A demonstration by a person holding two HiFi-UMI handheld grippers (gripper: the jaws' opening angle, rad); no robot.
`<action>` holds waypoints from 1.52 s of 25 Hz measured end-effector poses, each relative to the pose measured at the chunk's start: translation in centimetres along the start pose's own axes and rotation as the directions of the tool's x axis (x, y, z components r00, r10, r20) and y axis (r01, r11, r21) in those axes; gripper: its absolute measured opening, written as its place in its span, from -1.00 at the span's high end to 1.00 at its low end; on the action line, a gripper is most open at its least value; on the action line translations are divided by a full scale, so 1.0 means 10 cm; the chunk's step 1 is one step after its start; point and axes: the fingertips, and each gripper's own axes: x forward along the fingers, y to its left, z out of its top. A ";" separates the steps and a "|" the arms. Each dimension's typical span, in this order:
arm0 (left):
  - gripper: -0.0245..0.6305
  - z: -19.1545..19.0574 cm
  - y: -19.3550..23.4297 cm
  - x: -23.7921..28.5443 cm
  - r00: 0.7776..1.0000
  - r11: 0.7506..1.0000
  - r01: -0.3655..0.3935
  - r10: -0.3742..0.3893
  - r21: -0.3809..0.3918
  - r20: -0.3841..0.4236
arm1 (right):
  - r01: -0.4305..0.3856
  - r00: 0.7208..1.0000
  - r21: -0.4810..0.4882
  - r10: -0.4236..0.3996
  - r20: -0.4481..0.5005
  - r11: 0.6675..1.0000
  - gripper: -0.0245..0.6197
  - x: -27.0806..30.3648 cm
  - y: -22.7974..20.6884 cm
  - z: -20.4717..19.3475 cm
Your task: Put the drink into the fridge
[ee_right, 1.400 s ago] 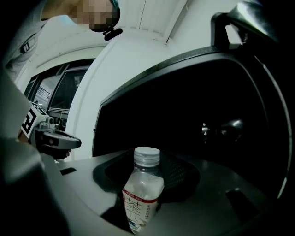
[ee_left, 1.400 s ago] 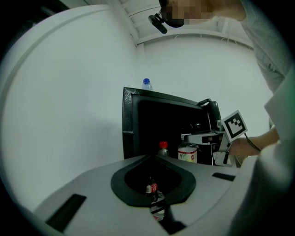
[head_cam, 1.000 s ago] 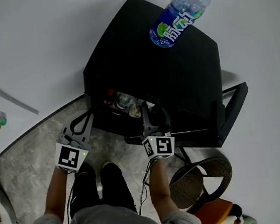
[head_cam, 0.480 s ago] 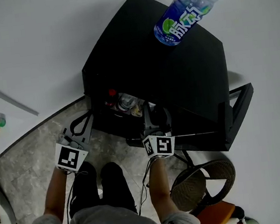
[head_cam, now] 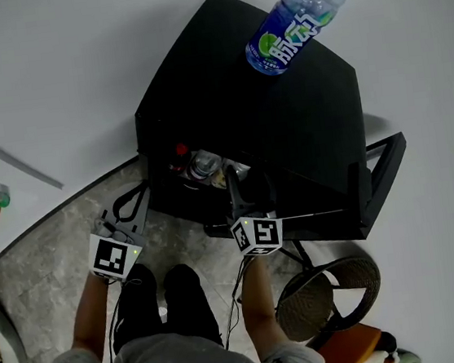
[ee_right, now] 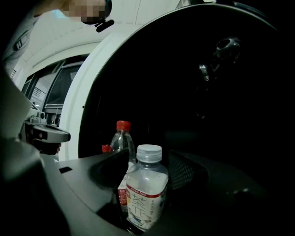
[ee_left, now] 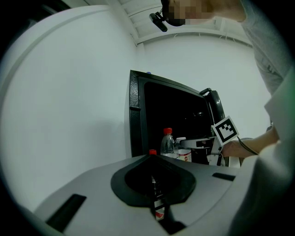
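Letting go seems to be the step: the right gripper [ee_right: 148, 171] is inside the fridge [head_cam: 284, 112], and its jaws have just been opening. They're now spread either side of the white-capped drink [ee_right: 146, 193], which stands in there by a red-capped bottle [ee_right: 121, 140]. The left gripper [ee_left: 156, 203] hangs outside, jaws together. Next probably calls for a straight pull-back without clipping the drink.

We look down on a floor [head_cam: 47, 256] of grey, veined stone tiles that meets a plain white wall [head_cam: 73, 64] along a curved edge. At the lower right stands a round stool [head_cam: 308, 306] with a woven seat in a dark frame, something orange [head_cam: 354, 348] just beside it. In the left gripper view we see the wall rise to a white ceiling [ee_left: 138, 14] with ribbed panels. In the right gripper view we make out dark-framed windows [ee_right: 46, 92] at the left. The light is soft and even.
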 end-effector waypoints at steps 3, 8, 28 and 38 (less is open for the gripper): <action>0.92 0.08 -0.02 -0.02 1.000 1.000 0.004 -0.004 0.001 -0.001 | -0.013 1.000 0.002 0.014 -0.017 1.000 0.10 -0.05 0.04 0.04; 0.92 0.34 -0.10 -0.09 1.000 1.000 0.014 -0.014 -0.001 0.005 | -0.048 0.998 0.001 0.048 -0.030 0.999 0.11 -0.21 0.14 0.20; 0.92 1.78 -0.37 -0.42 0.997 0.997 0.076 -0.076 0.024 0.018 | -0.012 1.000 0.012 0.012 -0.014 1.000 0.61 -0.95 0.26 1.58; 0.92 2.33 -0.45 -0.72 0.996 0.996 0.081 -0.082 0.024 0.022 | 0.019 1.000 0.004 -0.019 0.025 1.000 0.73 -1.29 0.40 2.34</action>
